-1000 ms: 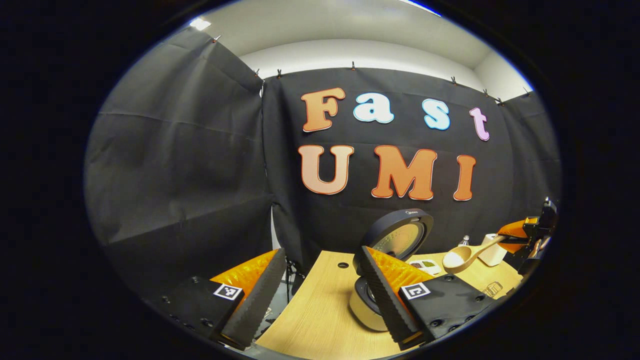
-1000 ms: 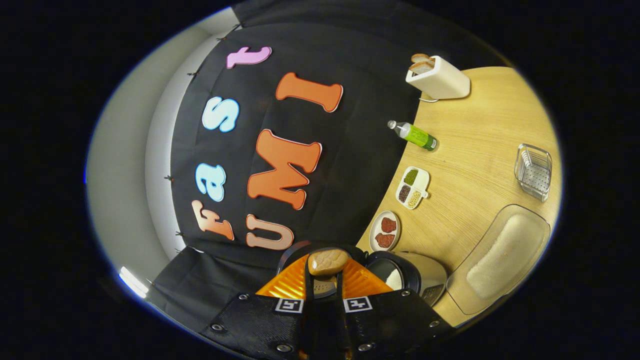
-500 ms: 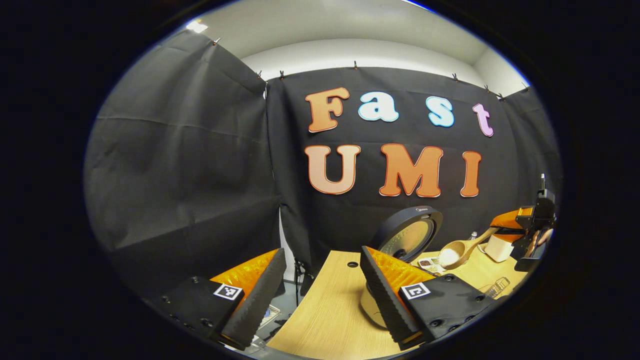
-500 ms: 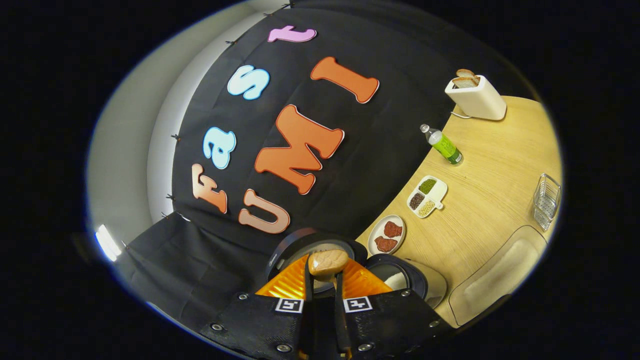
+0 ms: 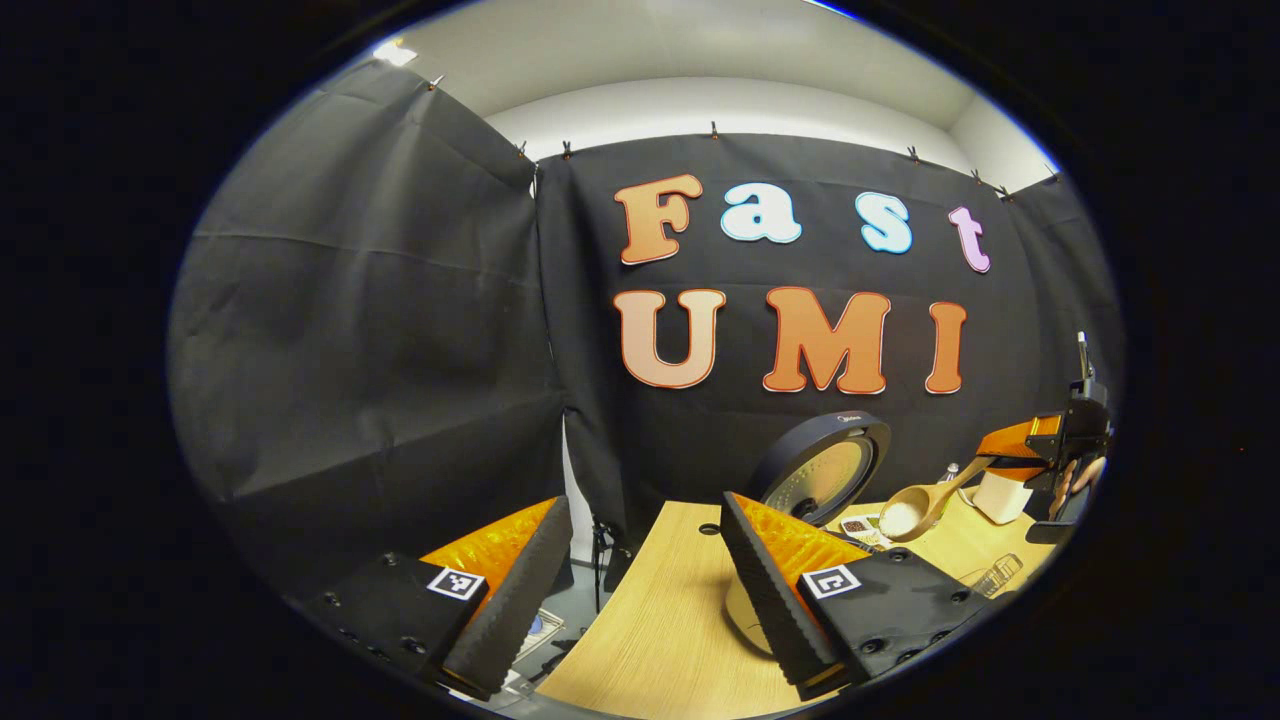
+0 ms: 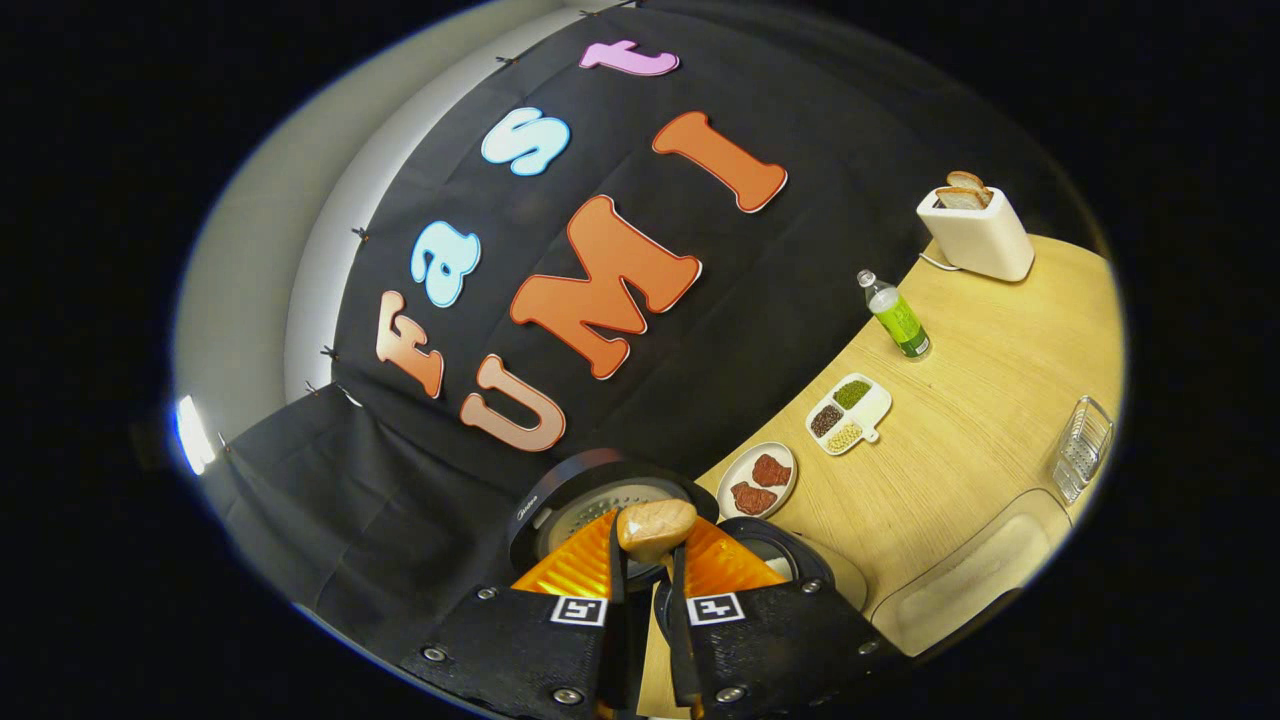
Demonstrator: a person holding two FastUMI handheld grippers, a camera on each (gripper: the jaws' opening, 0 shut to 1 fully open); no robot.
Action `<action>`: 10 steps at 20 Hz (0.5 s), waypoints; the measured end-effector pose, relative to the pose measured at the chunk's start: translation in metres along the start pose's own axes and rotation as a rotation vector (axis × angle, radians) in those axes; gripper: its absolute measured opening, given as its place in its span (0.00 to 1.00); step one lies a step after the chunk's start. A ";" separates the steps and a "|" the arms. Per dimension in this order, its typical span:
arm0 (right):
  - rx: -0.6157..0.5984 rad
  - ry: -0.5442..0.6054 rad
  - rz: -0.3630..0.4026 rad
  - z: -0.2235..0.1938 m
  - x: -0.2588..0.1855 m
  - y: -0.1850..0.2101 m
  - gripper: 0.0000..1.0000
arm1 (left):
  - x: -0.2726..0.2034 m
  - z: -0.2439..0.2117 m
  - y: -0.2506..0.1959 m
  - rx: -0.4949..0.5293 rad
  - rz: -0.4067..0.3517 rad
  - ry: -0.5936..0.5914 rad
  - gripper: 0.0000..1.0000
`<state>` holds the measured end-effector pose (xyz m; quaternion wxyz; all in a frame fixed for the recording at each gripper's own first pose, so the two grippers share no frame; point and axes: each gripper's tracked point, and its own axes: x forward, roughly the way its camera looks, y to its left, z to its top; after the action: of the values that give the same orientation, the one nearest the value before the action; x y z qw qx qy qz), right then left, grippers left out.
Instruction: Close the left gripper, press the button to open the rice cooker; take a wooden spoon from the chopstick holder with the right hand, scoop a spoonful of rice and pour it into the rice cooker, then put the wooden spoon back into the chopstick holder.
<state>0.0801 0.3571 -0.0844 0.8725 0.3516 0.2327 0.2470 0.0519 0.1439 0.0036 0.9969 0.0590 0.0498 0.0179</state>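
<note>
Left gripper view. I see my left gripper [image 5: 640, 570] with jaws wide apart, nothing between them, above the near edge of the worktop [image 5: 660, 620]. Since half a second ago the view has swung slightly: the cooker [image 5: 822, 478] sits a little lower behind my right-hand finger, which hides its pot; its lid stands raised. The spoon [image 5: 915, 508], bowl heaped with rice, has dropped a touch and hangs just right of the lid, held at its handle by the right gripper [image 5: 1040, 450] at the picture's edge. A hand behind that gripper is barely made out. Toaster [image 5: 1000, 495] and basket [image 5: 995, 575] are partly cut off.

Right gripper view. My jaws are clamped on the spoon handle [image 6: 655, 528]; its end shows between the fingers, the bowl is hidden. Compared with a moment ago the scene has rotated, the cooker lid [image 6: 590, 500] now larger beneath the jaws and the pot rim [image 6: 790, 560] just right. Here I also list a plate [image 6: 757, 480] of meat, a divided dish [image 6: 848, 412], a bottle [image 6: 897, 315], the toaster [image 6: 975, 235] with bread, the basket [image 6: 1082, 448] and the rice tray [image 6: 965, 590], cut off at the edge.
</note>
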 end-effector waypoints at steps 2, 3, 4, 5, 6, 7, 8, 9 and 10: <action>-0.025 -0.001 -0.003 -0.002 0.001 0.001 0.14 | -0.001 0.000 0.001 -0.001 0.000 -0.001 0.97; -0.043 -0.002 -0.005 -0.003 0.001 0.002 0.14 | -0.002 -0.001 0.001 -0.001 0.001 -0.001 0.97; -0.063 -0.002 -0.008 -0.005 0.002 0.002 0.14 | -0.002 -0.001 0.002 -0.002 0.003 0.001 0.97; -0.081 0.000 -0.011 -0.007 0.002 0.001 0.14 | -0.002 -0.002 0.003 -0.002 0.005 0.004 0.97; -0.097 0.003 -0.014 -0.008 0.003 0.001 0.14 | -0.002 -0.002 0.004 -0.002 0.008 0.005 0.98; -0.109 0.002 -0.018 -0.010 0.004 0.002 0.14 | -0.004 -0.002 0.005 -0.001 0.010 0.004 0.99; -0.122 -0.001 -0.022 -0.011 0.005 0.002 0.15 | -0.003 -0.003 0.003 0.000 0.010 0.004 1.00; -0.135 -0.002 -0.027 -0.012 0.004 0.000 0.14 | -0.003 -0.002 0.003 0.002 0.010 0.002 0.99; -0.147 0.000 -0.031 -0.013 0.006 -0.001 0.14 | -0.005 -0.002 0.005 0.004 0.010 0.002 0.98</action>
<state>0.0773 0.3670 -0.0951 0.8998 0.2827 0.2192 0.2497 0.0470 0.1486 0.0027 0.9966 0.0612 0.0505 0.0231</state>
